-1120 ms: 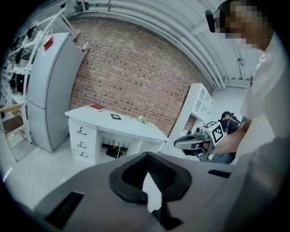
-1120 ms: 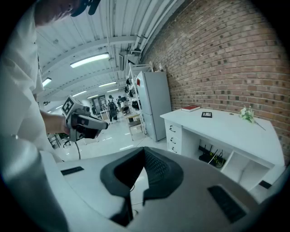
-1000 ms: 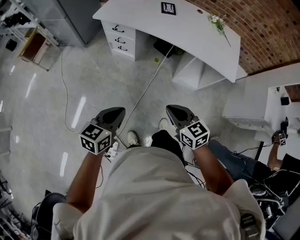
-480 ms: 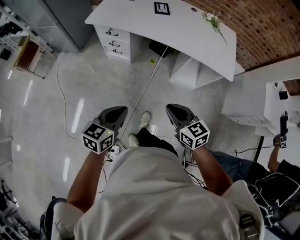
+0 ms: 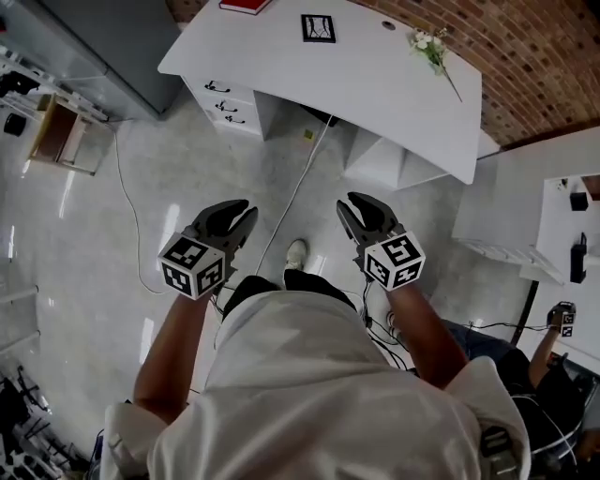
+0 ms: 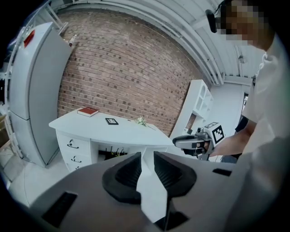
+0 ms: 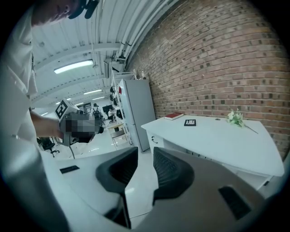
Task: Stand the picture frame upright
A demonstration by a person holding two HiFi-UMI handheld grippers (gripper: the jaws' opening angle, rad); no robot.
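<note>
The picture frame is small and black and lies flat on the white desk far ahead; it also shows in the left gripper view and the right gripper view. My left gripper hangs over the floor, well short of the desk. Its jaws have just been opening and stand open with nothing between them. My right gripper is level with it to the right, also open and empty, with a clear gap between its pads.
A red book and a flower sprig lie on the desk, which has drawers at its left. A cable runs across the floor. A grey cabinet stands left and white shelving right.
The person has walked toward the desk, which now sits nearer and fuller in view. Both grippers' jaws have gone from shut to open.
</note>
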